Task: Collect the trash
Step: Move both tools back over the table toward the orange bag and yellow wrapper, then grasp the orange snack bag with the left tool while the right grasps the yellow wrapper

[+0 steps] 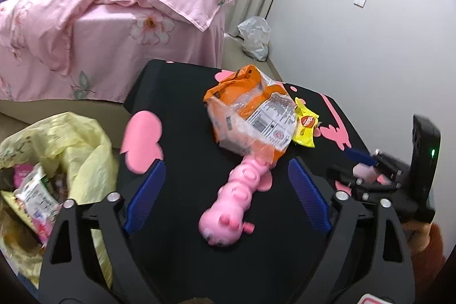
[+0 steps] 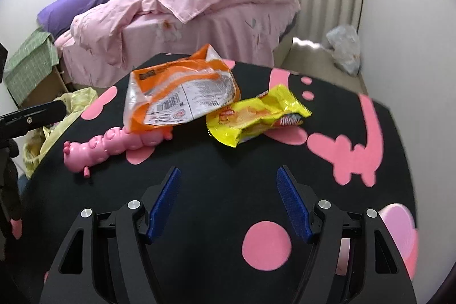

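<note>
Both the left claw [image 1: 226, 187] and right claw [image 2: 228, 201] are released above the bench [image 2: 205, 178], near the orange wrapper [image 2: 182, 93] and yellow wrapper [image 2: 256, 116]

The orange wrapper [image 1: 250, 110] hides the pink toy's [image 1: 233, 204] far end, and the yellow bag [image 1: 57, 150] is cut off at the left edge.

Two fisheye views, each looking forward along its own gripper's two blue-padded fingers, down at a black table [image 1: 176, 93] with pink shapes. The left wrist view sits close above the table's left edge, facing across it toward a pink bed [image 1: 114, 19] and a white wall. The right wrist view sits close above the near edge, facing the same bed. Both share the orange wrapper [image 1: 250, 110], yellow wrapper [image 2: 256, 116], pink toy [image 2: 114, 141] and yellow trash bag [image 1: 71, 138].
</note>
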Available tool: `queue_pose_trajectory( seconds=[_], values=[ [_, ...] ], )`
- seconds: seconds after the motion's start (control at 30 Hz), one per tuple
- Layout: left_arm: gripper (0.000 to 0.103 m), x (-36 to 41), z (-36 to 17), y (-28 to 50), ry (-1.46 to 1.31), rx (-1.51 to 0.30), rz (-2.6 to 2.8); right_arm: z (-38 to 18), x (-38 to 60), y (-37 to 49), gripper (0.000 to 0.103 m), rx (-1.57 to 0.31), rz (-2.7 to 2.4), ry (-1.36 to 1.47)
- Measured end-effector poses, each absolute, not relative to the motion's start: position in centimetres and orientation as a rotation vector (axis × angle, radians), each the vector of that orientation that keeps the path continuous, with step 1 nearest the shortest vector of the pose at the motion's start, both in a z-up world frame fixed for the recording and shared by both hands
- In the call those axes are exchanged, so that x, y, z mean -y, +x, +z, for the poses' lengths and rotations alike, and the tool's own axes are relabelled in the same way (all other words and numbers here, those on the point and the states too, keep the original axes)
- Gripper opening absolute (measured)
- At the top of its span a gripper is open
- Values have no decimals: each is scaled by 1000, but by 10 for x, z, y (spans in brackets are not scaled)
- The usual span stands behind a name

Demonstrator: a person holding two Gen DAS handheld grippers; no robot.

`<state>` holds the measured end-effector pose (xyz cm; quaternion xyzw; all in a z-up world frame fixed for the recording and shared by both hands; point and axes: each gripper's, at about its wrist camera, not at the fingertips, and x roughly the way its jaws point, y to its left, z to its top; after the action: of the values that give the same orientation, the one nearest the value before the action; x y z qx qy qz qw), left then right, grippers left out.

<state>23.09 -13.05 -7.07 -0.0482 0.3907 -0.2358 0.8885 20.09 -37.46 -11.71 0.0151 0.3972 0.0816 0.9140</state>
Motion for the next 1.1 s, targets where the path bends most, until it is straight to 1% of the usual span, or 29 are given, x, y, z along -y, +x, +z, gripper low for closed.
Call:
queue_pose_trajectory(
  seconds=[0.07, 0.2, 0.33, 0.37, 0.4, 0.43, 0.47, 0.5, 0.53, 0.57, 0.6, 0.67, 0.77, 0.9, 1.1],
  values=[
    [93, 141, -77, 253, -115, -861, -497, -122, 374, 201, 67, -831, 168, 48],
    [93, 162, -90, 291, -129, -963, -511, -128, 367, 188, 66, -843, 133, 14],
    [92, 180, -99, 323, -103, -999, -427, -129, 374, 170, 66, -832, 85, 47],
    [84, 183, -102, 332, -94, -1022, -384, -130, 377, 168, 66, -828, 87, 63],
    [73, 184, -106, 340, -99, -1055, -353, -130, 378, 167, 66, -825, 86, 71],
    [69, 184, -110, 345, -115, -1087, -340, -130, 380, 165, 67, -819, 81, 80],
    [67, 181, -112, 348, -133, -1095, -336, -130, 380, 165, 67, -817, 76, 81],
    [62, 178, -110, 348, -147, -1089, -340, -130, 381, 166, 66, -820, 66, 82],
    [58, 177, -111, 347, -148, -1104, -350, -131, 381, 167, 66, -828, 59, 84],
    [48, 173, -111, 344, -154, -1102, -374, -132, 380, 169, 66, -843, 55, 96],
    [34, 169, -110, 342, -165, -1101, -393, -132, 380, 170, 66, -842, 63, 106],
    [30, 155, -109, 332, -212, -1097, -428, -130, 379, 169, 66, -827, 92, 132],
    [28, 136, -102, 312, -211, -1045, -429, -128, 377, 170, 66, -812, 96, 147],
    [27, 109, -97, 285, -214, -992, -371, -123, 379, 185, 67, -794, 57, 182],
    [28, 94, -96, 268, -213, -970, -356, -112, 388, 230, 67, -752, -62, 240]
  ],
)
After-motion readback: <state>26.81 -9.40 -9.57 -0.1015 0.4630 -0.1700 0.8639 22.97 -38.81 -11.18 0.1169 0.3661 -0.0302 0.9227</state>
